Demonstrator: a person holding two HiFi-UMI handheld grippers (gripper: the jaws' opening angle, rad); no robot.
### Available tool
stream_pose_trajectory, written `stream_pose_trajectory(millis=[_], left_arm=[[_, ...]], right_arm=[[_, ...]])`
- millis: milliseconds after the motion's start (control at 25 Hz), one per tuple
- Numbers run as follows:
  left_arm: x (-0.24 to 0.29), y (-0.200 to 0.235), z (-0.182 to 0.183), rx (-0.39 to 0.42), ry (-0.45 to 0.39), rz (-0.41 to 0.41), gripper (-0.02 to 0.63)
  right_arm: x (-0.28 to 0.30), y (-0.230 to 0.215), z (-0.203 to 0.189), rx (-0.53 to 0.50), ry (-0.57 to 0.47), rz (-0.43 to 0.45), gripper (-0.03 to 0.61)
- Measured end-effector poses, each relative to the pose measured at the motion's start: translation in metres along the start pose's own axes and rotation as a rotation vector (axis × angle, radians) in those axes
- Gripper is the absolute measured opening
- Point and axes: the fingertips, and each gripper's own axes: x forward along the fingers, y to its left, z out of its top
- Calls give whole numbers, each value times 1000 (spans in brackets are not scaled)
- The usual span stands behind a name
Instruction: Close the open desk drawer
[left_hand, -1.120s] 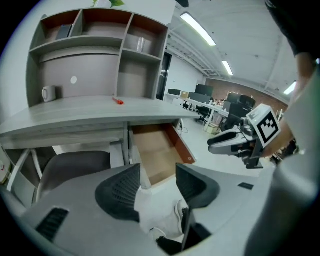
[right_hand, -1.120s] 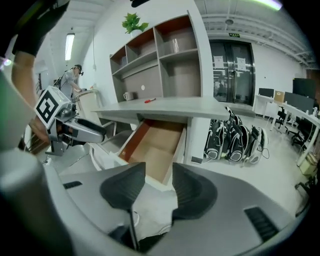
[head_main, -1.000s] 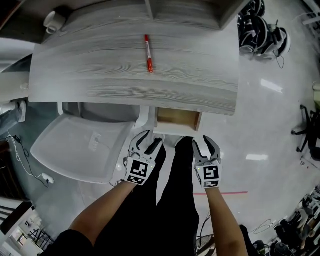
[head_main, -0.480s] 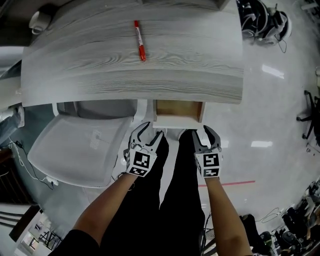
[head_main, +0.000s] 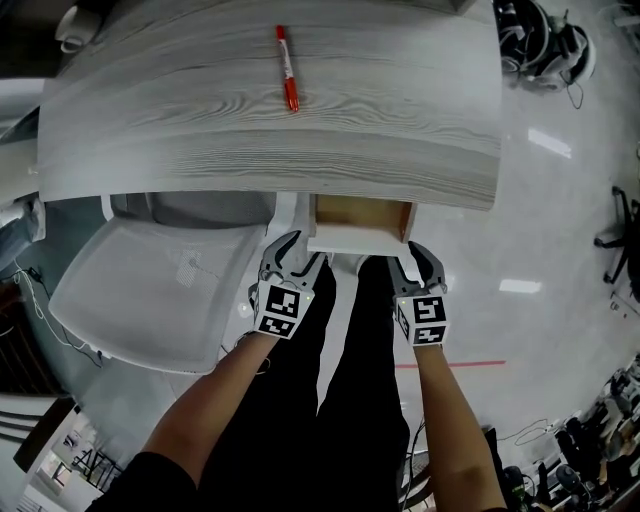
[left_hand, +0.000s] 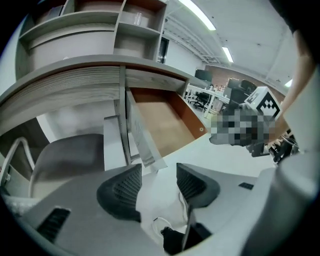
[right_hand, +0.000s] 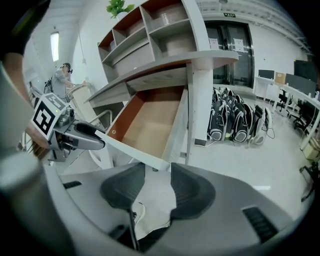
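Note:
The open desk drawer (head_main: 360, 226) juts out from under the grey wood-grain desktop (head_main: 270, 140), its brown inside empty and its white front toward me. My left gripper (head_main: 293, 262) stands open at the front's left corner; that corner (left_hand: 146, 156) sits just ahead of the fingertips. My right gripper (head_main: 421, 266) is open at the right corner (right_hand: 159, 162), which reaches into the gap between the pads. Neither pair of jaws has closed on the panel. The drawer (right_hand: 147, 120) shows its orange-brown sides in the right gripper view.
A red marker (head_main: 287, 68) lies on the desktop. A white chair (head_main: 150, 290) stands pushed under the desk left of the drawer. Shelves (right_hand: 150, 30) rise above the desk. Several backpacks (right_hand: 240, 122) sit on the floor at the right.
Both grippers have moved forward from a little short of the drawer to its front's two corners. The drawer looks about as far out as before.

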Motion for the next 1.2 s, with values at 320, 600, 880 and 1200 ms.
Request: stream_pose_trajectory(millis=[320, 600, 880, 1200], left_arm=[[3, -10, 3, -3, 20, -10, 181], [0, -11, 7, -7, 28, -11, 168], [-15, -12, 21, -61, 13, 5, 161], [-28, -12, 40, -110, -28, 24, 161]], right_arm=[[0, 1, -1, 13, 13, 16, 169], [-2, 0, 0, 25, 13, 37, 169], [-15, 3, 14, 32, -43, 44, 166], [-30, 1, 32, 31, -102, 46, 146]])
